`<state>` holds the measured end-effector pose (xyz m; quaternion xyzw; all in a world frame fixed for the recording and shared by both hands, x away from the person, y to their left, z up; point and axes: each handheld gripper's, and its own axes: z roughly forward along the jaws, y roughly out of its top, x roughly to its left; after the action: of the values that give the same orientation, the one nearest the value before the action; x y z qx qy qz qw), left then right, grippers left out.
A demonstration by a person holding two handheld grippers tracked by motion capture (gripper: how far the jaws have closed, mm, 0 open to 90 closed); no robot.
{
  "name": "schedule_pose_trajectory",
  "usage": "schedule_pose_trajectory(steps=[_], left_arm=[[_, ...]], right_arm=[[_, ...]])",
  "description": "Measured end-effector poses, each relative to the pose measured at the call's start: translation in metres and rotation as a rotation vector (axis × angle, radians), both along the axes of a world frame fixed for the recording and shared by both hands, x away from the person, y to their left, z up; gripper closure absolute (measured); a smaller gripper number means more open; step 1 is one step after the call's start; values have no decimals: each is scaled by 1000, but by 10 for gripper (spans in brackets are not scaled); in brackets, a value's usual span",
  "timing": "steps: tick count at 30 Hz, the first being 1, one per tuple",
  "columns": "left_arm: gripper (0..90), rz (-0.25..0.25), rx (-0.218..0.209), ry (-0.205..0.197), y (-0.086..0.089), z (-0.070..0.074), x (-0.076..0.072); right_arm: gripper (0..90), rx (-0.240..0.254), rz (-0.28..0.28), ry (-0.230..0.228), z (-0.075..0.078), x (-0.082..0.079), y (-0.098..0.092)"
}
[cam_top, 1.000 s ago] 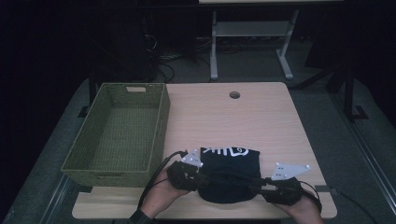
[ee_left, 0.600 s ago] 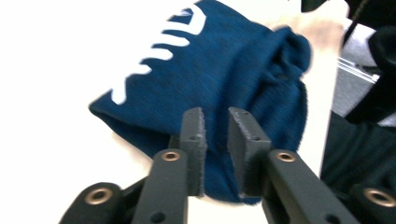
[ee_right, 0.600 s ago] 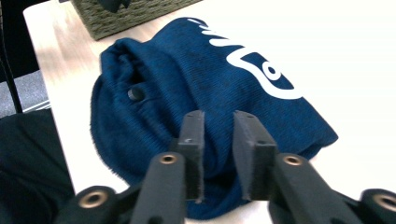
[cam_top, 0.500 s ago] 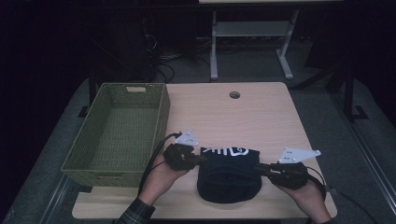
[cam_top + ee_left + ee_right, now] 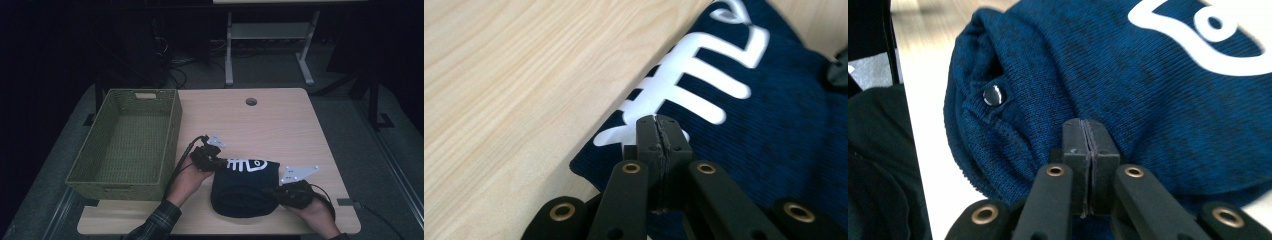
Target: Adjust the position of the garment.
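Two grippers, both clamped on the dark blue garment [image 5: 244, 187] near the table's [image 5: 280, 125] front edge.
We see a green basket [image 5: 127, 145] from above; our left gripper [image 5: 659, 131] pinches beside the white fishbone print [image 5: 694, 80], our right gripper [image 5: 1089, 135] near a snap button [image 5: 992, 94].

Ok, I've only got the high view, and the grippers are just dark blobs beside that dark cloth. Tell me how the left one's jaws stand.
Observer: In the left gripper view, the left gripper has its jaws pressed together, pad to pad, over the dark blue knit garment near its edge. I see no cloth between the pads.
Operator: Now the right one.
Observer: The right gripper is shut the same way, above the garment's rolled hem.
Operator: Give me a landmark near it.
Observer: A small shiny snap button sits on that hem, left of the jaws in the right gripper view.
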<state>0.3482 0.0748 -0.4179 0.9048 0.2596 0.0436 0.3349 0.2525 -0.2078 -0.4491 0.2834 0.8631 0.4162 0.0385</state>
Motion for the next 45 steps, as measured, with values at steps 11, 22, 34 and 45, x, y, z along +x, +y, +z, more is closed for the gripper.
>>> schedule_pose_trajectory(steps=[11, 22, 34, 45], left_arm=[[900, -16, 67, 24, -16, -29, 15], [900, -62, 103, -20, -28, -32, 23], [746, -18, 10, 9, -16, -13, 17], [386, 29, -8, 23, 8, 7, -10]], right_arm=[[899, -51, 44, 8, -16, -3, 25], [900, -55, 64, -4, -19, -9, 40], [691, 7, 26, -32, -7, -12, 29], [374, 5, -130, -116, 11, -9, -5]])
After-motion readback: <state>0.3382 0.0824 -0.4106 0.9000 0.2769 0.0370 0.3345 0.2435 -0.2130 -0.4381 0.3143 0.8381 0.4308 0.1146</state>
